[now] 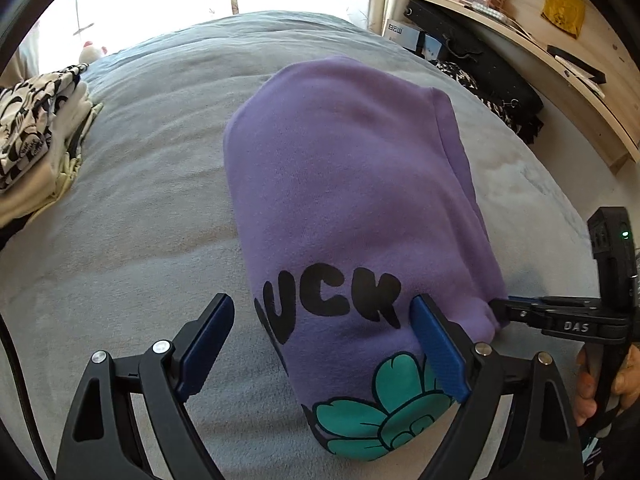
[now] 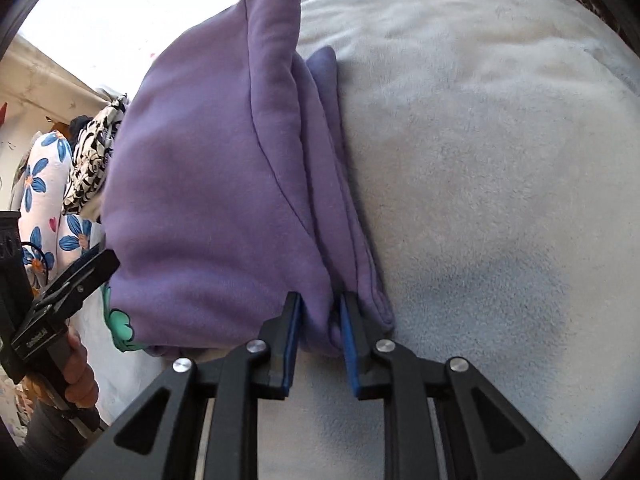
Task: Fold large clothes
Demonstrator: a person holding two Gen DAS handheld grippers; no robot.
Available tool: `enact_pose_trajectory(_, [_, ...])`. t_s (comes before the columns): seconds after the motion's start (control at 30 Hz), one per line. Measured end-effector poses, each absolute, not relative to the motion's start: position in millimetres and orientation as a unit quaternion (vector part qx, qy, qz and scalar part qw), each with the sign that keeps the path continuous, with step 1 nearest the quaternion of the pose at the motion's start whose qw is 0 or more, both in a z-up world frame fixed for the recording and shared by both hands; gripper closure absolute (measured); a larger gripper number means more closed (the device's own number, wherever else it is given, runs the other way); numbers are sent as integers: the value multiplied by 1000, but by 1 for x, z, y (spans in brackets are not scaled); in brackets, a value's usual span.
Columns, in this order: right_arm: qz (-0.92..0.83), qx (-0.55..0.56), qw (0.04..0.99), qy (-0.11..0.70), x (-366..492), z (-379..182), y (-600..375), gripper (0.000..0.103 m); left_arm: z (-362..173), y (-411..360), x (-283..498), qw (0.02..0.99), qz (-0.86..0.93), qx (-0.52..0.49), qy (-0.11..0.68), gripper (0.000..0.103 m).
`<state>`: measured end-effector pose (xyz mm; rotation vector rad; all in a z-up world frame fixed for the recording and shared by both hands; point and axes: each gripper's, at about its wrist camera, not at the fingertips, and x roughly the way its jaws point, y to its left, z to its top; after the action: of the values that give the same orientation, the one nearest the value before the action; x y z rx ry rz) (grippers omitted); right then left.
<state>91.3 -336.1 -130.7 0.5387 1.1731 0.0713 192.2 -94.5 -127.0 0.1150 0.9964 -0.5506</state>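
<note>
On the grey bed point(image 1: 132, 216), your left gripper point(image 1: 320, 344) stands wide over the purple sweatshirt point(image 1: 344, 184), its print half hidden; your right gripper point(image 2: 320, 320) pinches the near right corner.

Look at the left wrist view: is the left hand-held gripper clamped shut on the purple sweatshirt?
No, the left hand-held gripper stands wide open, its blue pads apart around the near edge of the purple sweatshirt.

One purple sweatshirt point(image 1: 344, 184), two grippers, one pile of folded clothes point(image 1: 40, 136), one grey blanket point(image 1: 140, 220).
</note>
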Motion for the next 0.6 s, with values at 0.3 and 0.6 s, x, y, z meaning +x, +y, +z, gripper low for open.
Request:
enact_pose_trajectory(0.3, [6, 178, 850, 496, 113, -66, -330, 68, -96, -93, 203, 853, -244, 57, 458, 14])
enact_pose_trajectory(0.6, [23, 173, 895, 411, 228, -25, -316, 68, -74, -97, 273, 881, -194, 6, 430, 15])
